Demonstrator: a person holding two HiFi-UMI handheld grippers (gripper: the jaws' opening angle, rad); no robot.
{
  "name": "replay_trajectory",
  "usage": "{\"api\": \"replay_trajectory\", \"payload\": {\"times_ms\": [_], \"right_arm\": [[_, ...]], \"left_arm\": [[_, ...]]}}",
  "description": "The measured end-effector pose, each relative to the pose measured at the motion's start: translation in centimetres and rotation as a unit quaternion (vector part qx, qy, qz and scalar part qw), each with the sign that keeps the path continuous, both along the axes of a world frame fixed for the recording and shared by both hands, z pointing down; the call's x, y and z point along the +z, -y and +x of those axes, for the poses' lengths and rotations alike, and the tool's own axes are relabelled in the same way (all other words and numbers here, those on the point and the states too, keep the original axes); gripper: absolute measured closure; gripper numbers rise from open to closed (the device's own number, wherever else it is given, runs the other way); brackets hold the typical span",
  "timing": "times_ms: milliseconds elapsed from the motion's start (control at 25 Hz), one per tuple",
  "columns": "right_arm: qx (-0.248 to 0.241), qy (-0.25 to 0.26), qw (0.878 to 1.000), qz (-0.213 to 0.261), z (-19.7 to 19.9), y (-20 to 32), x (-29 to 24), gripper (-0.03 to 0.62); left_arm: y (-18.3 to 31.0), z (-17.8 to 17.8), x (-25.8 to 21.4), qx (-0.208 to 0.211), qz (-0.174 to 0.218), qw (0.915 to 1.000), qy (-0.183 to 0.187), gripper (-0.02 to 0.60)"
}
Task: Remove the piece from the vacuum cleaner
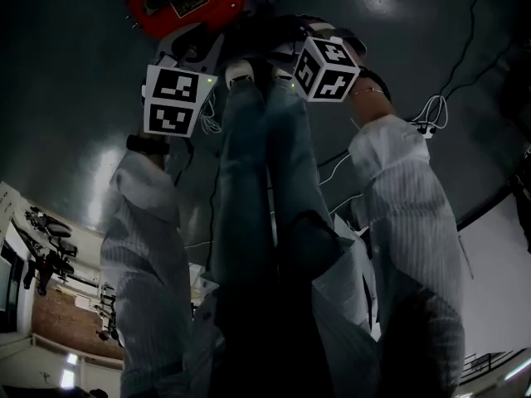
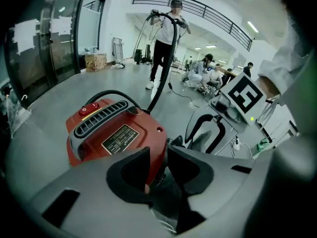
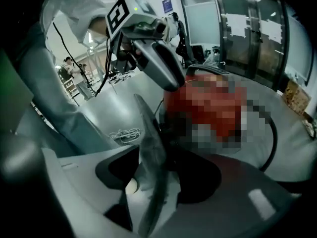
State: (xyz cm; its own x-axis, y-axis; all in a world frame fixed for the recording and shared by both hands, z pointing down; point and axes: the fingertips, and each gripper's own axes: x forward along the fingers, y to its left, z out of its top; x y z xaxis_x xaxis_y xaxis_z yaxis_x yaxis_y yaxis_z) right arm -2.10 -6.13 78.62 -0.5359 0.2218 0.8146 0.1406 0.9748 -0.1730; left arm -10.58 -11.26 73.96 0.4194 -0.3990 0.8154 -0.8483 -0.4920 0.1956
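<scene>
1. Left gripper (image 2: pixel 159 168): jaws wide apart, nothing clamped. The red vacuum cleaner (image 2: pixel 119 138) sits just beyond them, towards 10 o'clock, and its right edge shows through the gap.
2. Right gripper (image 3: pixel 157 175): jaws spread, not gripping. A thin, blurred grey strip (image 3: pixel 151 148) runs through the gap from 12 to 6 o'clock; what it is, unclear. Vacuum cleaner beyond, at 1 o'clock.
3. Head view: vacuum cleaner at 12 o'clock, both grippers just below it.
4. The removable piece cannot be picked out.
</scene>
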Motion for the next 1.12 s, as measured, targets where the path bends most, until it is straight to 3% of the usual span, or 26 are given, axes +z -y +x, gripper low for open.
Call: {"api": "replay_trajectory", "payload": {"times_ms": [80,160,240,400,720,1120], "right_arm": [[-0.012,-0.007,1.000,0.004,-0.3,0.0,0.5,0.395],[-0.019,-0.015,1.000,0.000,0.0,0.0,0.5,0.429],[-0.039,-0.023,0.999,-0.012,0.2,-0.8,0.4,0.519],[-0.067,-0.032,0.997,0.000,0.0,-1.6,0.5,0.556],[-0.101,-0.034,0.994,0.035,0.0,-3.5,0.3,0.557],[-0.110,-0.040,0.993,0.023,0.8,-5.4,0.6,0.545]], "left_arm": [[0.4,-0.3,0.0,-0.017,0.006,0.9998,0.002,0.474],[0.6,-0.4,-0.1,-0.034,0.016,0.9993,0.008,0.501],[0.8,-0.9,-0.2,-0.058,0.022,0.9980,0.010,0.550],[0.8,-1.6,-0.1,-0.080,0.027,0.9962,0.021,0.556],[0.7,-2.0,0.2,-0.079,0.038,0.9950,0.049,0.555],[0.7,-1.9,0.2,-0.081,0.040,0.9947,0.049,0.555]]}}
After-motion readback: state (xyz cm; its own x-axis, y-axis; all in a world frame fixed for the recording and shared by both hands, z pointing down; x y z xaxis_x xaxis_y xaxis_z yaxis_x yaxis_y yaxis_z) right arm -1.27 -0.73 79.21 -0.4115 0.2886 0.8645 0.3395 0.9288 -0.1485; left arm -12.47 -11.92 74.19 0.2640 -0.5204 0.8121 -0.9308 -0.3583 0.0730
